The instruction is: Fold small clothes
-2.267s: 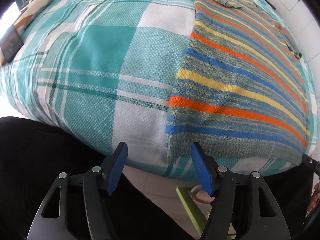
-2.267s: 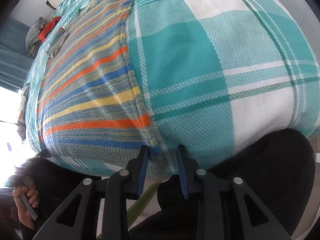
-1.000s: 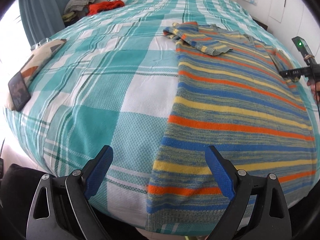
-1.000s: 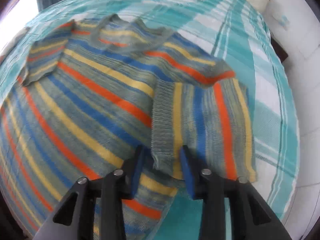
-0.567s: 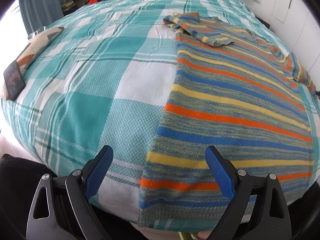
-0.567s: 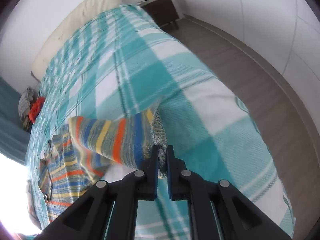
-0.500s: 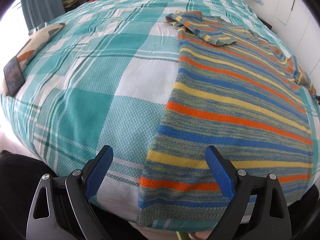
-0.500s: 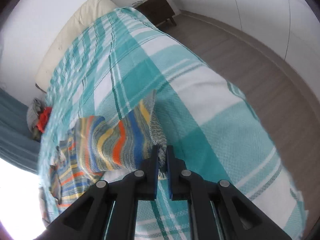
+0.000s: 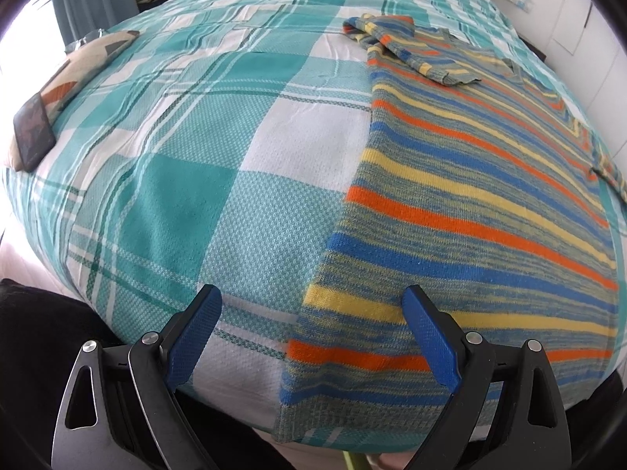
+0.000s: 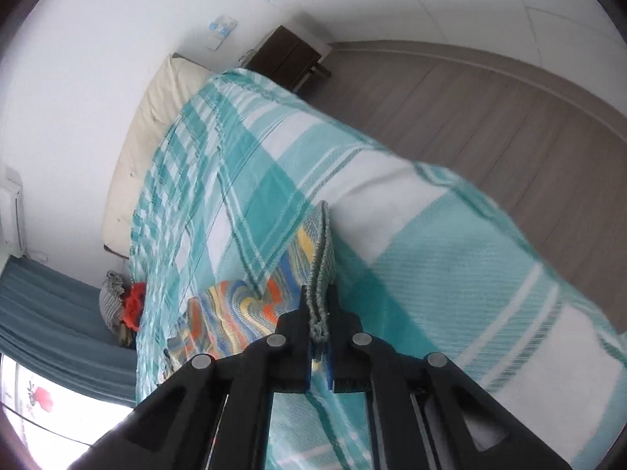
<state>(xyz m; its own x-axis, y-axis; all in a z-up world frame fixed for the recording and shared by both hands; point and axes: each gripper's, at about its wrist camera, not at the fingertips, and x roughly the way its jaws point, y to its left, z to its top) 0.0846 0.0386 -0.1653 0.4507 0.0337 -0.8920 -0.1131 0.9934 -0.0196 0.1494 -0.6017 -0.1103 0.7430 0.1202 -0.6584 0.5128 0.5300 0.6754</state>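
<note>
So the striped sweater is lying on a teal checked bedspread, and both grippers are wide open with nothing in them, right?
Not quite. The striped sweater does lie on the teal checked bedspread, and the left gripper is wide open and empty. But the right gripper is shut on the sweater's sleeve cuff, as the right wrist view shows.

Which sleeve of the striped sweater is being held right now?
The sleeve whose cuff the right claw pinches; the other sleeve lies folded across the sweater's chest.
</note>
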